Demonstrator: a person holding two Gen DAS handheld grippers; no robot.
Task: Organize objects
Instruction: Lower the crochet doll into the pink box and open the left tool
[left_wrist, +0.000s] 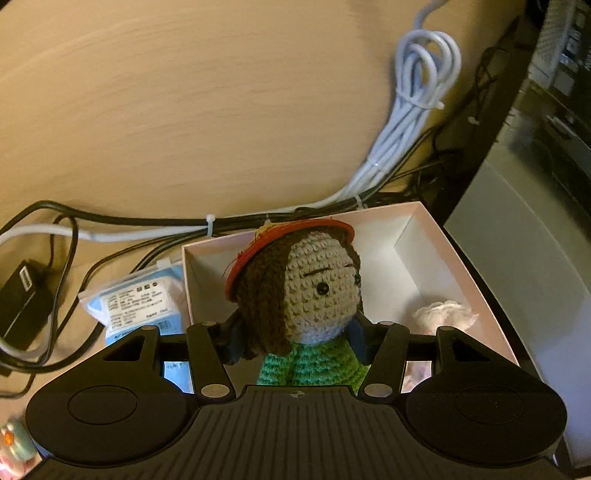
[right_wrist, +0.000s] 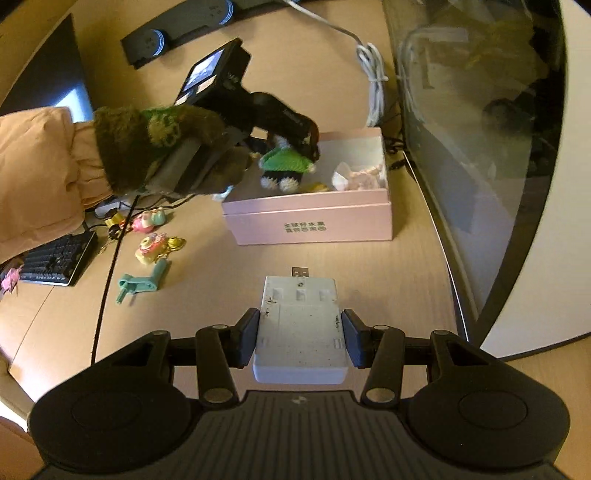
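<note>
My left gripper (left_wrist: 295, 341) is shut on a crochet doll (left_wrist: 314, 284) with brown hair, a red hat and a green top, held over the open pink box (left_wrist: 476, 280). In the right wrist view the doll (right_wrist: 282, 164) hangs at the box's left end, above its inside. The pink box (right_wrist: 310, 218) holds a pale pink soft item (right_wrist: 360, 173) and a small yellow thing (right_wrist: 319, 187). My right gripper (right_wrist: 300, 334) is shut on a white USB charger block (right_wrist: 300, 328), low over the desk in front of the box.
Small trinkets (right_wrist: 155, 249), a teal plastic clip (right_wrist: 140, 282) and a black keyboard (right_wrist: 55, 258) lie left of the box. Bundled white cables (left_wrist: 413, 122) and black cables (left_wrist: 129, 221) run behind it. A blue-white packet (left_wrist: 140, 302) lies left of the box. A dark monitor base (right_wrist: 480, 166) stands to the right.
</note>
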